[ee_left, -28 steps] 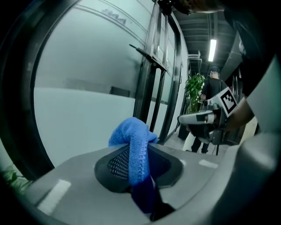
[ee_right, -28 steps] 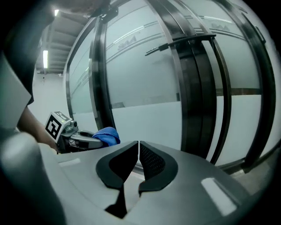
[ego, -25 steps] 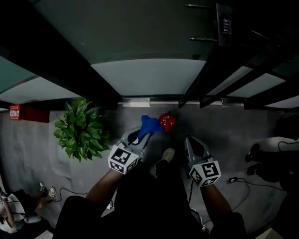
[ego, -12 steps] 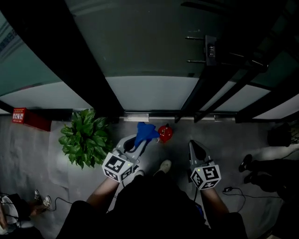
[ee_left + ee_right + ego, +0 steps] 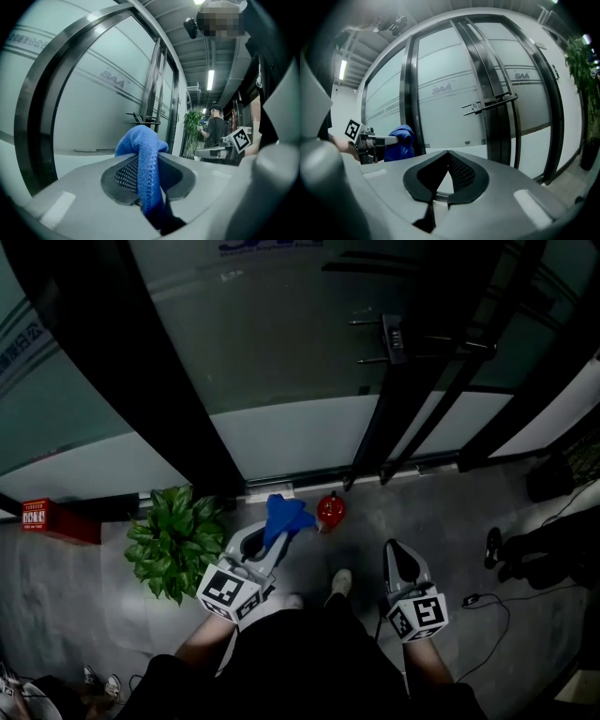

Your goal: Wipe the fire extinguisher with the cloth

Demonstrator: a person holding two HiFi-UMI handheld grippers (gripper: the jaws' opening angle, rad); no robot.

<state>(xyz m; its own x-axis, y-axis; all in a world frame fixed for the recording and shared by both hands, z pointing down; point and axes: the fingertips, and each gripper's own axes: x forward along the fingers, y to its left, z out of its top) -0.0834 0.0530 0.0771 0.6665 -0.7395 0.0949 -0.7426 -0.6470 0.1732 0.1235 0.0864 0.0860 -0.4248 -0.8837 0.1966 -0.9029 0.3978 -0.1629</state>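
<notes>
Head view, looking steeply down at a grey floor (image 5: 441, 521) before a glass door (image 5: 300, 352). The fire extinguisher (image 5: 330, 510), red and seen from above, stands on the floor near the door sill, at 12 o'clock from the person's shoe (image 5: 342, 579). The left gripper (image 5: 270, 538) reaches toward 1 o'clock, its jaws clamped on a blue cloth (image 5: 286, 515). The cloth bunches above the jaw tips, just beside the extinguisher at its 9 o'clock; contact between the two cannot be told. In the left gripper view the cloth (image 5: 140, 143) runs down between the two jaw pads and folds over their tips.

The right gripper (image 5: 396, 547) hangs well apart from the extinguisher, at its 4 o'clock. In the right gripper view its jaws meet at the tips with nothing between them, and they point at the door. The cloth (image 5: 399, 140) shows at 9 o'clock in that view.

A potted plant (image 5: 173, 540) stands at 9 o'clock from the left gripper. A red box (image 5: 47, 518) lies further out at 9 o'clock, against the wall. A door handle (image 5: 394, 338) shows at 12 o'clock on the glass.
</notes>
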